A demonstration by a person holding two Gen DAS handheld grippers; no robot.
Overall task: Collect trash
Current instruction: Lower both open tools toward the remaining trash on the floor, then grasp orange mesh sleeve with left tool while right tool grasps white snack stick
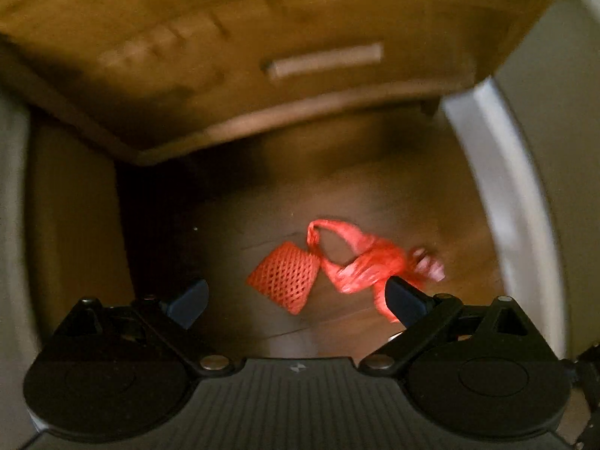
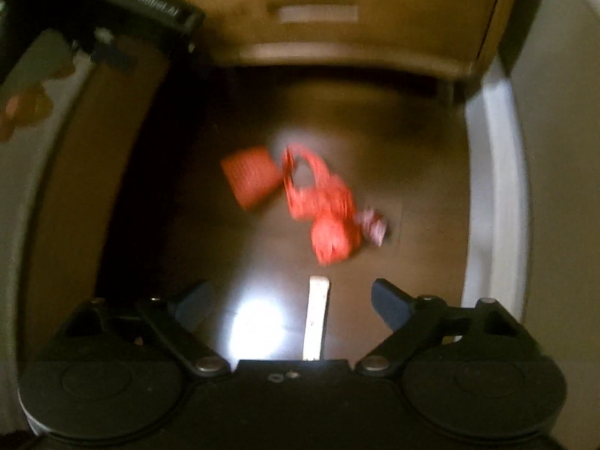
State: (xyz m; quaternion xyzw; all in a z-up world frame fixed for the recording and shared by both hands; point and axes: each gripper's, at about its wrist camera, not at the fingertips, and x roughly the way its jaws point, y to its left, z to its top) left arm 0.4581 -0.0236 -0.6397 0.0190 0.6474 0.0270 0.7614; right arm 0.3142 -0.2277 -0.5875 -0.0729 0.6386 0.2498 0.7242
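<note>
An orange foam net sleeve [image 1: 285, 277] lies on the dark wooden floor, beside a crumpled red plastic bag [image 1: 360, 262] and a small pink wrapper [image 1: 429, 262]. My left gripper [image 1: 296, 302] is open and empty just above them, its right finger [image 1: 405, 300] over the bag's edge. In the right wrist view the sleeve [image 2: 251, 180], the bag [image 2: 326, 206] and the wrapper [image 2: 373, 225] lie farther ahead. A white stick [image 2: 317, 318] lies between the fingers of my right gripper [image 2: 290, 303], which is open and empty.
A wooden cabinet with a drawer handle [image 1: 326, 60] stands ahead above the floor. White curved walls [image 1: 498, 202] stand at the right, and they also show in the right wrist view [image 2: 495, 187]. The left gripper's body [image 2: 112, 3] shows at top left. A bright glare spot [image 2: 258, 326] lies on the floor.
</note>
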